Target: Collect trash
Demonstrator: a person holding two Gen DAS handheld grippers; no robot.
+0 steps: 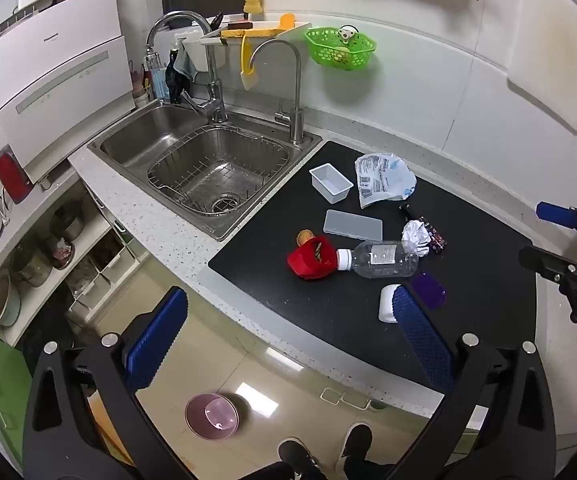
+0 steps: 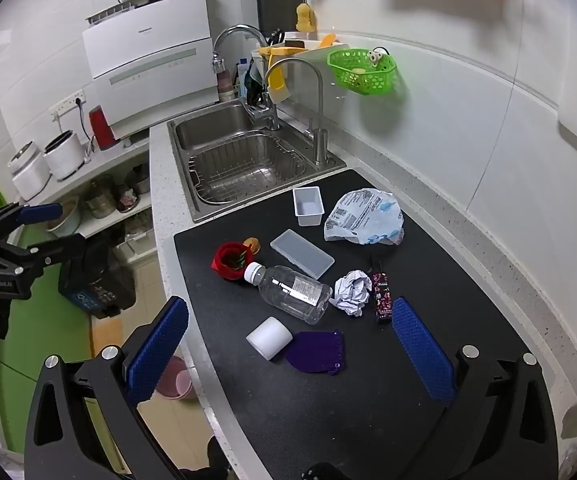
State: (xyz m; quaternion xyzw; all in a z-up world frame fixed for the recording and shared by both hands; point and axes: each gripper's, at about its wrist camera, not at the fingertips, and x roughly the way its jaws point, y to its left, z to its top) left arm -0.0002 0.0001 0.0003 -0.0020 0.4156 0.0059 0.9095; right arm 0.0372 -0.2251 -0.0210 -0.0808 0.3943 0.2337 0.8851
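Trash lies on a black mat (image 2: 328, 420) on the counter. There is a clear plastic bottle (image 2: 294, 293) (image 1: 380, 259) on its side, a crumpled white paper ball (image 2: 352, 292) (image 1: 416, 236) and a crumpled white-and-blue plastic bag (image 2: 364, 218) (image 1: 384, 180). Beside them lie a small patterned box (image 2: 381, 296), a white roll (image 2: 269, 337) (image 1: 388, 304), a purple piece (image 2: 318, 351) and a red cup-shaped thing (image 2: 230, 260) (image 1: 312, 259). My left gripper (image 1: 288, 300) hangs open over the mat's near edge, holding nothing. My right gripper (image 2: 290, 304) stands open above the bottle, empty.
A white rectangular tub (image 2: 308, 205) and a flat grey lid (image 2: 302, 253) sit on the mat. The steel sink (image 1: 160, 136) with a wire basket is to the left. A pink bin (image 1: 211, 416) (image 2: 174, 380) stands on the floor below. A person's shoes (image 1: 328, 448) show.
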